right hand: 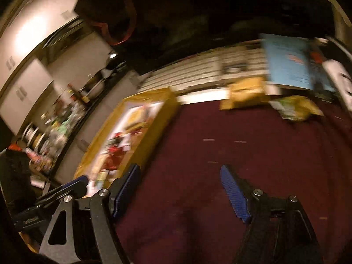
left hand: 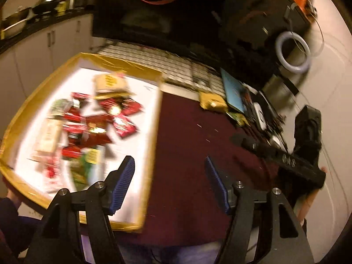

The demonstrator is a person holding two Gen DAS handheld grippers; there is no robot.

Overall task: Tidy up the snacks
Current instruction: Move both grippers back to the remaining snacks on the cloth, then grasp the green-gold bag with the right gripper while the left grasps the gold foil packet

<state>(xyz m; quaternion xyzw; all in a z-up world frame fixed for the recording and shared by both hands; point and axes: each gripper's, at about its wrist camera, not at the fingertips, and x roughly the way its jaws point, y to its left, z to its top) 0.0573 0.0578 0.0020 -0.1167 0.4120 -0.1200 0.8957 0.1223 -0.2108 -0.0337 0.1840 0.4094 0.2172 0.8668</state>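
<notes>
R tongs (right hand: 180, 189) spread wide, nothing btwn the blue pads, just bare maroon counter (right hand: 220, 154) under them. L tongs (left hand: 170, 182) also spread, empty, hanging over the seam btwn the tray's near edge and the maroon cloth.

Outward from R tongs: two yellow snack packs left loose on the counter, a boxy one (right hand: 246, 94) at approx 1 o'clock, a flatter yellow-green bag (right hand: 297, 107) at approx 2 o'clock w/ long axis running roughly 9-to-3. Both well apart from the pads, near the blue book.

Gold-rimmed tray (right hand: 154, 118) sits at 10–11 o'clock of R tongs, already piled w/ red and green packets (left hand: 92, 127).

Judgement: R hand is nearer the strays, so the reach looks like fwd-right for it; tray then lies to its left.
</notes>
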